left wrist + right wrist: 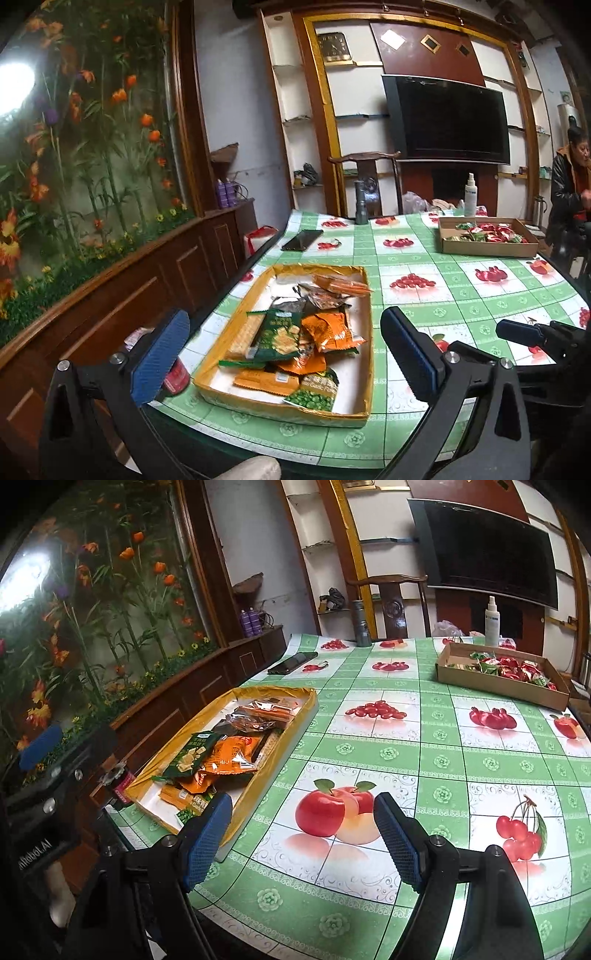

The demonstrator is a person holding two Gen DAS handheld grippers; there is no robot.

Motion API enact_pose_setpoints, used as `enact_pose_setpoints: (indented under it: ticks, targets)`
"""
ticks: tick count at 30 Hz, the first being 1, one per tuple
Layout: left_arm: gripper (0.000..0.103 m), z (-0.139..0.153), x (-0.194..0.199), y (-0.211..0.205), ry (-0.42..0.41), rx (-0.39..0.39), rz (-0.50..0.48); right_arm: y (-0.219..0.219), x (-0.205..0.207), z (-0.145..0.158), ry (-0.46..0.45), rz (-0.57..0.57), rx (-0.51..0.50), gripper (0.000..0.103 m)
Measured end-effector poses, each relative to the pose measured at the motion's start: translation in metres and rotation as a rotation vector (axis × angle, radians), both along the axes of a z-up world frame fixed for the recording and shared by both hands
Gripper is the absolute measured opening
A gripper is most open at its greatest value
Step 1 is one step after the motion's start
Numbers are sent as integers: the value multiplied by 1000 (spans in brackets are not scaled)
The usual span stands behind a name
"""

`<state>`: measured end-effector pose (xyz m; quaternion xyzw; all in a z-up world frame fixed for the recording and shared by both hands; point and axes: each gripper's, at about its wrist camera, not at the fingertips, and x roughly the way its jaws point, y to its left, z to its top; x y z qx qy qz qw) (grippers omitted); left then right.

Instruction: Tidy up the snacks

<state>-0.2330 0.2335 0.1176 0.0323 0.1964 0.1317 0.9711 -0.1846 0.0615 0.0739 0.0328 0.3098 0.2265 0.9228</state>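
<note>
Two boxes on desk (424, 295) | yellow tray (214, 369) at 6 o'clock: snack packets (295, 332) | cardboard box (491, 251) at 2 o'clock: red-green packets (491, 232) | left hand-held gripper (284, 354) wide, empty | right hand-held gripper (303, 838) wide, empty

"Garlic" is printed on a green pea packet (317, 394) in the yellow tray (218, 376); other packet lettering cannot be read.

Orange and green snack packets (295, 332) heaped in yellow tray (210, 373)
</note>
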Motion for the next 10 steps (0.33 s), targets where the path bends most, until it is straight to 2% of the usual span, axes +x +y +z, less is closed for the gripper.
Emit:
enact_pose_setpoints:
  ticks: [5, 8, 10]
  targets:
    - [103, 1, 10, 5, 73, -135, -72, -5, -3, 0, -1, 8, 7, 81]
    - [103, 3, 13, -4, 94, -165, -119, -11, -2, 1, 9, 17, 21, 81]
    - [103, 3, 19, -14, 113, -157, -137, -19, 1, 2, 31, 13, 44, 81]
